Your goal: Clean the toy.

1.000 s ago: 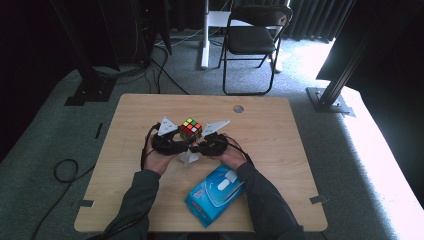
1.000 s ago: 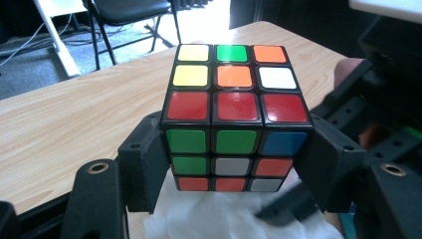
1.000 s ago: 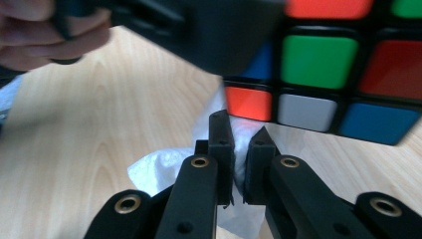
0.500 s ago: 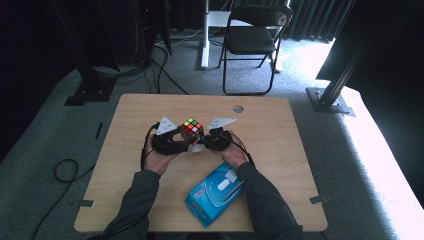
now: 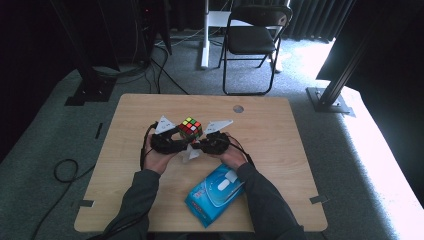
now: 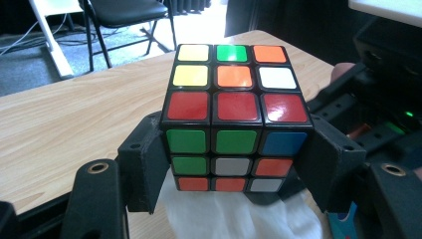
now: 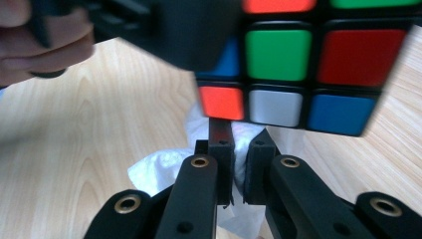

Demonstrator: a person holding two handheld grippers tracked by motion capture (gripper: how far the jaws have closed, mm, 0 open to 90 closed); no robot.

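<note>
The cube (image 6: 237, 119) was held above the worktop (image 5: 300, 150), near its middle, clamped at its lower two layers between the jaws of the left claw (image 6: 238, 169). A white wipe (image 7: 164, 167) was pinched in the right claw (image 7: 233, 149), whose jaws stood almost together on the tissue, directly under the cube's lower edge. In the high view both claws met at the cube (image 5: 190, 127), the left claw (image 5: 172, 142) and right claw (image 5: 205, 145) side by side, with the wipe (image 5: 190, 153) hanging beneath.

Judged step: wiping the cube with the tissue while the other claw steadied it. The next move likely calls for drawing the wipe across a face without loosening the clamp, then turning the cube to present another side.

A blue wipes pack (image 5: 216, 192) lay near the front edge, well apart from the cube. The cube's far and under faces were hidden; whether wipe and cube touched could not be told. The right gripper view was blurred at close range.
</note>
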